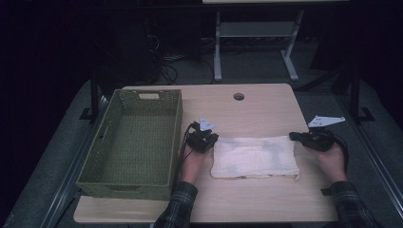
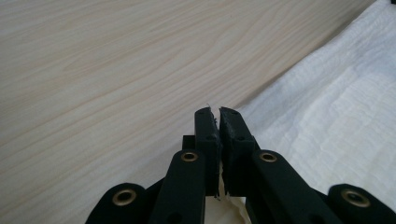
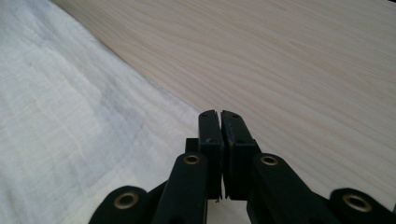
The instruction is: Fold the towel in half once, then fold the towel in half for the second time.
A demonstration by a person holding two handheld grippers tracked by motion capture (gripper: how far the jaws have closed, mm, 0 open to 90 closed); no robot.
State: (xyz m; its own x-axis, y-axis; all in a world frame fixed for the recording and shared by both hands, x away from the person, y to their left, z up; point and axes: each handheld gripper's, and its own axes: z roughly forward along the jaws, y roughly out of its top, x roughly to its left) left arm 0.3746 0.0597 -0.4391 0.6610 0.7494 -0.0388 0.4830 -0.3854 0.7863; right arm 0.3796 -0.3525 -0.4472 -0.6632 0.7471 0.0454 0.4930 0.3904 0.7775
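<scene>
You're pinching the cloth (image 1: 255, 156) corners, left gripper (image 2: 218, 111) and right gripper (image 3: 219, 113) both clenched on thin fabric. Uneven lifting is risking a corner slipping from the jaws.

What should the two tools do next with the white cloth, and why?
Probably lift together and carry the folded white cloth toward the green woven basket. The left tool and right tool look shut at its two far corners; white cloth shows between the left jaws.
</scene>
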